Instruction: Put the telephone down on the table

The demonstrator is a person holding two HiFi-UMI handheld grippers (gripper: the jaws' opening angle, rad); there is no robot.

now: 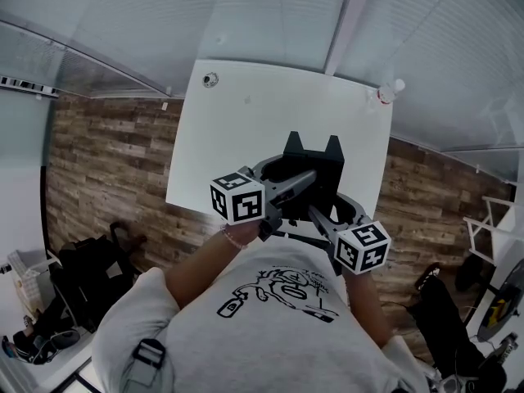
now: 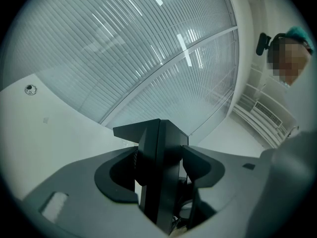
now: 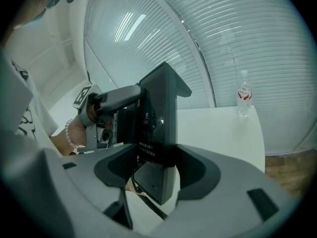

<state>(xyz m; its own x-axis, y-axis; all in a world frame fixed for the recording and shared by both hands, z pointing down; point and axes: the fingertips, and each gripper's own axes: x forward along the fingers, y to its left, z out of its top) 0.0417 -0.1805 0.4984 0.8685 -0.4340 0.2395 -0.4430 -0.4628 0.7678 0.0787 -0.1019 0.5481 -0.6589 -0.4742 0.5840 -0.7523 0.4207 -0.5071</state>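
Note:
Both grippers hold the black telephone upright over the near edge of the white table. My left gripper is shut on its left side, and my right gripper is shut on its lower right. In the left gripper view the telephone stands edge-on between the dark pads of that gripper. In the right gripper view the telephone is pinched by the right gripper, and the left gripper holds it from the far side. Whether the telephone's base touches the table is hidden.
A clear plastic bottle stands at the table's far right corner, also seen as the bottle in the right gripper view. A small round fitting sits at the far left corner. Ribbed blinds surround the table; bags lie on the wooden floor.

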